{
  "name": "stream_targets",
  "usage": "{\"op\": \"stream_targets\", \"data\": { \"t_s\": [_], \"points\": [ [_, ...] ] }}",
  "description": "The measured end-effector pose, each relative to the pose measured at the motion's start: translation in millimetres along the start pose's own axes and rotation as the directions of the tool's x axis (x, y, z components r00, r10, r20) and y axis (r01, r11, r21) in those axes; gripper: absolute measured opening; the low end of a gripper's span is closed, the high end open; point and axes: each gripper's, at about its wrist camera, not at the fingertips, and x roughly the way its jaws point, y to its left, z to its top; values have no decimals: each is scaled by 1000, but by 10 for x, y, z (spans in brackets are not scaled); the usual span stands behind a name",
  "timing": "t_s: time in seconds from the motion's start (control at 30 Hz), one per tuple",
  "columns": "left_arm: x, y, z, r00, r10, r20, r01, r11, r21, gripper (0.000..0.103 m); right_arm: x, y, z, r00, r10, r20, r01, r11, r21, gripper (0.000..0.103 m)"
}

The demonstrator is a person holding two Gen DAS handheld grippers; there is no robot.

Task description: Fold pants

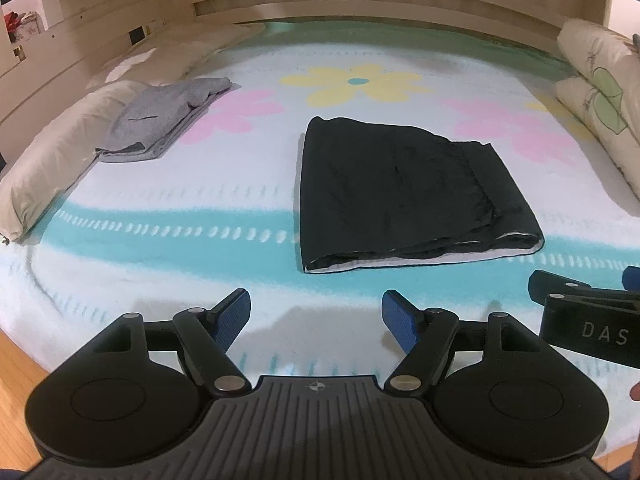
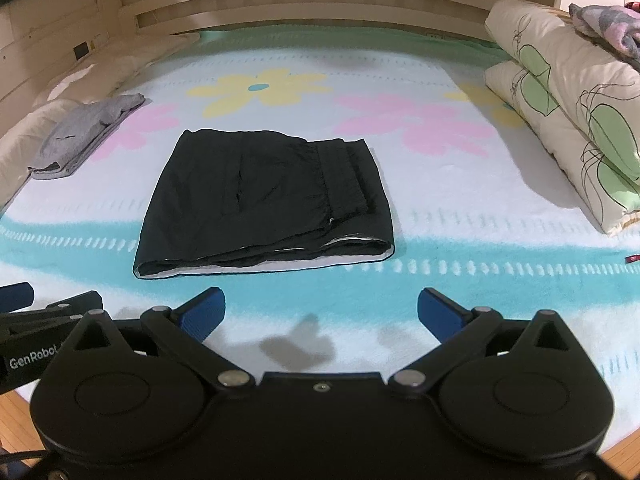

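One folded black pants, one grey garment

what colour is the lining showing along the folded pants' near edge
White, against the folded black pants; clearest in the right wrist view.

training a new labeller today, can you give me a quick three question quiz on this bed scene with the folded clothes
1. True or false: the black folded pants are clamped between the pads of the right gripper.
2. Multiple choice: where does the grey folded knit garment lie? A) on top of the black pants B) beside the plain beige pillow, apart from the black pants C) on the wooden floor
3. Fill the gap: the left gripper has its jaws ____ with nothing between them.

Key: 1 false, since both grippers hover short of the pants over the flowered bedspread; 2 B; 3 open.
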Motion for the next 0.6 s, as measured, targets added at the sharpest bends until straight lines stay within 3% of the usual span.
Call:
{"op": "stream_targets", "data": {
  "t_s": [0.6],
  "points": [
    [37,-13,-5,1000,-6,-17,6,1000,1,71,50,12,1,1000,1,-12,-1,1000,6,102]
  ]
}}
